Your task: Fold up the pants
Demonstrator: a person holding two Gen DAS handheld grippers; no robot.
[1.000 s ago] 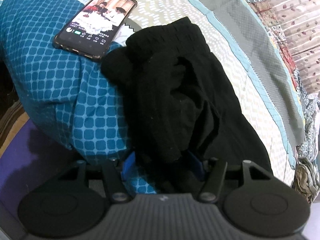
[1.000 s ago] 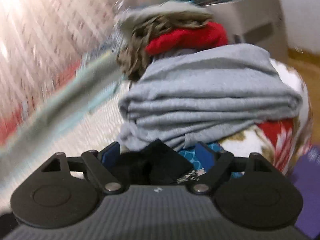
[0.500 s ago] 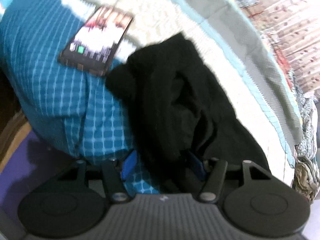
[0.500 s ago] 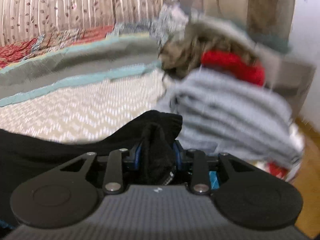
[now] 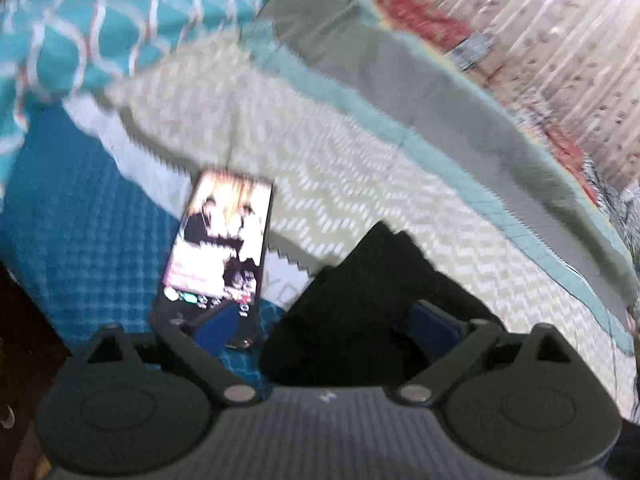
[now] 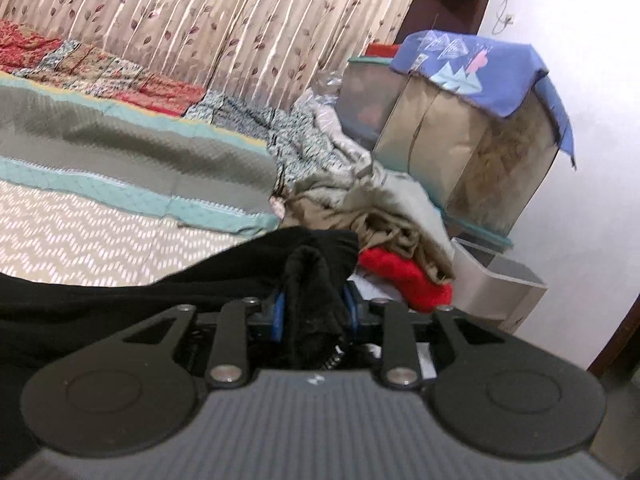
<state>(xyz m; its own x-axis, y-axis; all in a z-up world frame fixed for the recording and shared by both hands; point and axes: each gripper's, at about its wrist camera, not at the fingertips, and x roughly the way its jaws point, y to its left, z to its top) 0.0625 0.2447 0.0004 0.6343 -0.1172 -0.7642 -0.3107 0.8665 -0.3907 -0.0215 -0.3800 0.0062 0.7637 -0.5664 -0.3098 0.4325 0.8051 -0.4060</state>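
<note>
Right gripper (image 6: pixel 314 312): jaws closing, blue pads pinching bunched black pants (image 6: pixel 240 276) at frame centre; a second ago they stood wide around the cloth. Left gripper (image 5: pixel 328 328): jaws opening, pads clear of fabric it pinched before; pants lie loose between them, lower centre. Phone (image 5: pixel 222 248) left of centre, on bedspread (image 5: pixel 360 184). Judgement: grip handed to right side, ready to draw fold across.

Phone (image 5: pixel 222 248) screen (motion-blurred), lower edge behind left claw (image 5: pixel 326 322)
</note>
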